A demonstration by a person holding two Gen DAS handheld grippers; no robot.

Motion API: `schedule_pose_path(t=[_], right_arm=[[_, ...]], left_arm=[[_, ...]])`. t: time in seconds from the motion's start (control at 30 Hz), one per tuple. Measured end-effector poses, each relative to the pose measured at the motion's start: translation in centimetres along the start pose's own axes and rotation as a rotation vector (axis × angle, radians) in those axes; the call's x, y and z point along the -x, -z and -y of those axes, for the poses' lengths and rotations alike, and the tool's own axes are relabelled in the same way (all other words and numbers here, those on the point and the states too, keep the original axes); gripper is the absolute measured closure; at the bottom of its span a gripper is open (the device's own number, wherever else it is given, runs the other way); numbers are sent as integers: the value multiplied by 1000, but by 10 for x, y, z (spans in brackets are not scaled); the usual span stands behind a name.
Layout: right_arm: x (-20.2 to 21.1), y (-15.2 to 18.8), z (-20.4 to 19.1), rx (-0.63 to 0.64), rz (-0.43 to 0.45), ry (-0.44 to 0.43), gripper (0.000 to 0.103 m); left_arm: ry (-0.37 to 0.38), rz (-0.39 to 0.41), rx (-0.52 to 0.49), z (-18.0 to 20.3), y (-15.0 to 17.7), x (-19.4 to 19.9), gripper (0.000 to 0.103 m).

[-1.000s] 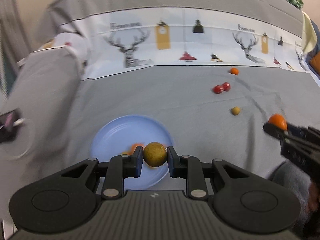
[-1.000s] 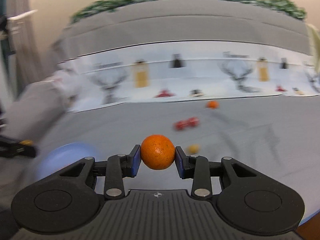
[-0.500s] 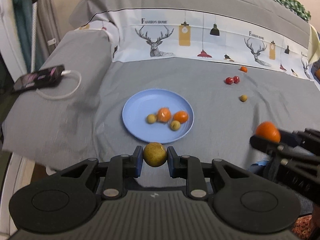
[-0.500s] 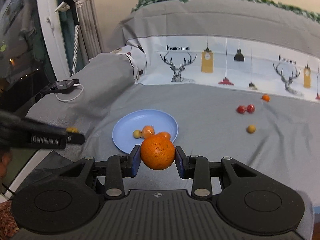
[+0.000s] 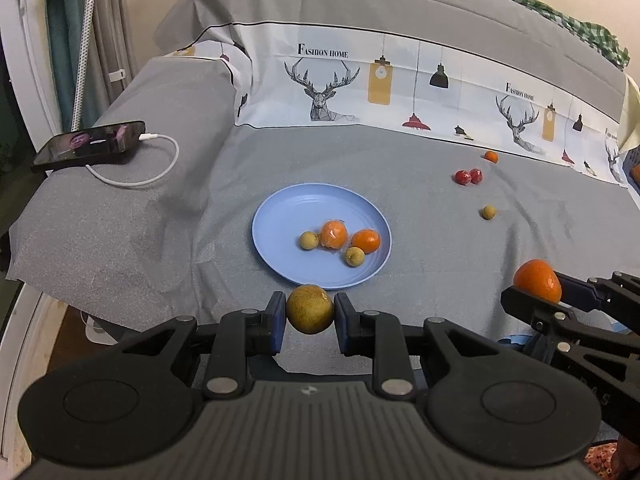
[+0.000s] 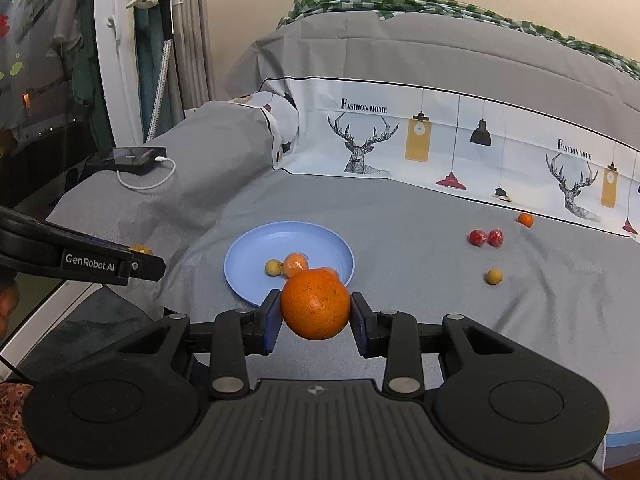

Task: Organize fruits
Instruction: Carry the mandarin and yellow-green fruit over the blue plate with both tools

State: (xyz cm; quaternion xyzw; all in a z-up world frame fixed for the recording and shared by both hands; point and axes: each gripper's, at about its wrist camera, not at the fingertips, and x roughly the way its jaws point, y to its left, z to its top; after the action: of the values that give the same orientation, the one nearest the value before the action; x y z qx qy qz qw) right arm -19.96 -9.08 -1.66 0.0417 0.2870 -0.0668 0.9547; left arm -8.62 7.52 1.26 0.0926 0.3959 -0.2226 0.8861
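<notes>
A: What sits nearest each camera?

B: The left hand-held gripper pinches a small round yellow-brown fruit between its blue pads; the right hand-held gripper pinches a larger round orange fruit; both fruits hang in the air, short of the dish, probably so each can be carried in one trip.

A: And just beyond them?

B: A round pale-blue plastic plate lies flat on the grey bedspread; it holds two small yellow-brown fruits and two orange ones huddled toward its near right side; this looks like the gathering spot, with bare room on the left for more.

A: Anything left to collect?

B: Yes, farther right on the bed: one loose yellow-brown fruit, then a pair of red fruits touching each other, then a tiny orange fruit near the deer-printed white panel.

A: Anything else?

B: A dark phone on a white cable rests far left, well apart.
</notes>
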Motion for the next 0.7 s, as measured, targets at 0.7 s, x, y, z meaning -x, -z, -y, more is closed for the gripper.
schedule_pose_path(t=[0.7], right_arm=[[-17, -3, -5, 33, -47, 4, 65]], left_arm=[[0, -26, 38, -11, -7, -16, 75]])
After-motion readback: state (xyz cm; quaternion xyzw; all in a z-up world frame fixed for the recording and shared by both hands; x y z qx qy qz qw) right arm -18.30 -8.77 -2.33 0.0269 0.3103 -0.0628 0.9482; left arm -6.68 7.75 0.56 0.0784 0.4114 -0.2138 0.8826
